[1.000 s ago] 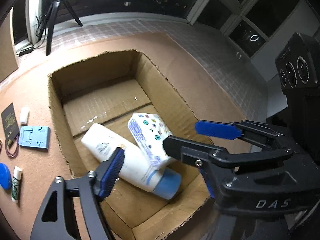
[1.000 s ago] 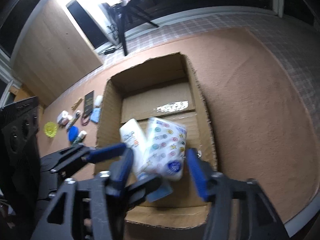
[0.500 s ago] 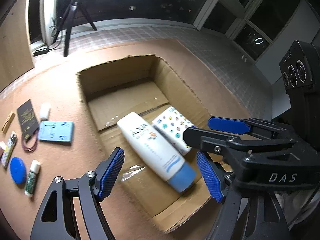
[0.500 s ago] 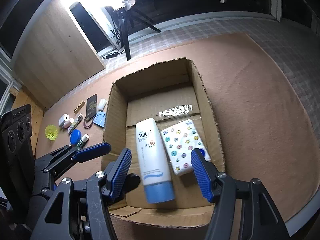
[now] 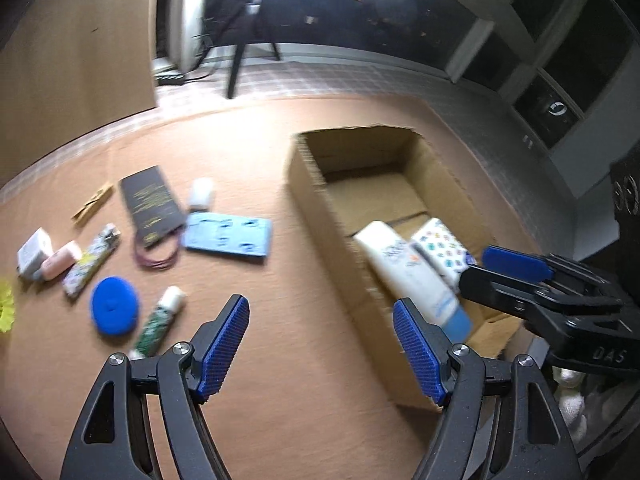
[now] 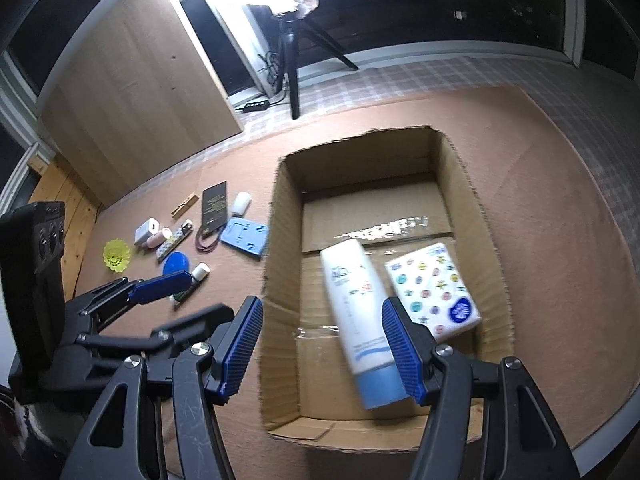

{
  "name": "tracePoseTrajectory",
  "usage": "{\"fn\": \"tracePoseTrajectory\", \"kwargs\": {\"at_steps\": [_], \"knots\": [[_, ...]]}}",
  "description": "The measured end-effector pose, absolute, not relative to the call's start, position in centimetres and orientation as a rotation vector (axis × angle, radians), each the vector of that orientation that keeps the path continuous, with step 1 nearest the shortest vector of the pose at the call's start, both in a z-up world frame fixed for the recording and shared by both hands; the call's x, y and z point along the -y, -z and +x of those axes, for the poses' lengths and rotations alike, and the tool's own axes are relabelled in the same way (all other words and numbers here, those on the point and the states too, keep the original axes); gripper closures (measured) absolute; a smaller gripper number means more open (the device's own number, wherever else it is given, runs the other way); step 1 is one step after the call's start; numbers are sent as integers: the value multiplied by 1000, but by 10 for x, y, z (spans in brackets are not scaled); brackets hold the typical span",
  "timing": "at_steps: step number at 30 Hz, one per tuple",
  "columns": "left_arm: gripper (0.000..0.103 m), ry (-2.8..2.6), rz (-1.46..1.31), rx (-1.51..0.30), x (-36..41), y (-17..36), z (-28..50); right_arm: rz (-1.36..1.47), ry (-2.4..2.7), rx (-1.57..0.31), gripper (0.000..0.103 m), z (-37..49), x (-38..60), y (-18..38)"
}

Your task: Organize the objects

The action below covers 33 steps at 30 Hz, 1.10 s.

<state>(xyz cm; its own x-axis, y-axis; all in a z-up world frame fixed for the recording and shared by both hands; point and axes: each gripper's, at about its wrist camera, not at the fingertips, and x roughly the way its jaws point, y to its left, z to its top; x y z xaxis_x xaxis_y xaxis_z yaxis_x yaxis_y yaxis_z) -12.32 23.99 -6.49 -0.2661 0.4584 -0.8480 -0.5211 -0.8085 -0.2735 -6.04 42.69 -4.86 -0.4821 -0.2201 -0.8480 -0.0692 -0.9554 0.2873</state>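
Note:
An open cardboard box (image 6: 280, 264) (image 5: 308, 184) stands on the brown mat. Inside lie a white sunscreen tube (image 6: 356, 304) (image 5: 404, 268) with a blue cap and a dotted tissue pack (image 6: 432, 284) (image 5: 440, 244), side by side. My left gripper (image 5: 320, 344) is open and empty, above the mat left of the box. My right gripper (image 6: 322, 348) is open and empty, above the box's near end. Left of the box lie loose items: a light blue holder (image 5: 228, 234) (image 6: 244, 236), a blue round lid (image 5: 115, 306) (image 6: 176, 262), a green lip balm (image 5: 158, 322), a black card (image 5: 150, 200) (image 6: 214, 208).
More small items lie at the far left: a white charger (image 6: 146, 230), a pink case (image 5: 60, 266), a patterned strip (image 5: 90, 260), a clothespin (image 5: 92, 206), a yellow flower (image 6: 116, 256). A tripod (image 6: 292, 60) and a wooden panel (image 6: 132, 92) stand behind. The mat's edge runs at right.
The right gripper let go of the tissue pack, which now lies in the box beside the tube, and drew back. The left gripper swung left toward the loose items.

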Motion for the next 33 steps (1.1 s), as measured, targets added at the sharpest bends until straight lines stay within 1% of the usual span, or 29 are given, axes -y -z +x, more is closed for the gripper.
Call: {"fn": "tracePoseTrajectory", "kwargs": {"at_steps": [6, 8, 10, 14, 16, 19, 23, 33], "knots": [[30, -2161, -1442, -79, -196, 72, -150, 1518, 2594, 419, 45, -60, -402, 46], [35, -2166, -1475, -59, -182, 77, -162, 1516, 2588, 415, 45, -60, -393, 46], [47, -2170, -1513, -30, -170, 83, -175, 1514, 2578, 415, 45, -60, -385, 46], [52, -2183, -1562, -11, -150, 93, -201, 1517, 2555, 434, 45, -59, -372, 49], [57, -2197, -1584, -24, -145, 99, -211, 1520, 2548, 442, 45, -59, -367, 50], [61, -2200, -1612, -36, -141, 108, -223, 1523, 2541, 454, 45, -58, -361, 51], [64, -2204, -1641, -85, -141, 120, -236, 1531, 2532, 466, 45, -59, -356, 53], [78, -2177, -1654, -178, -149, 138, -241, 1563, 2496, 455, 45, -66, -337, 62]]}}
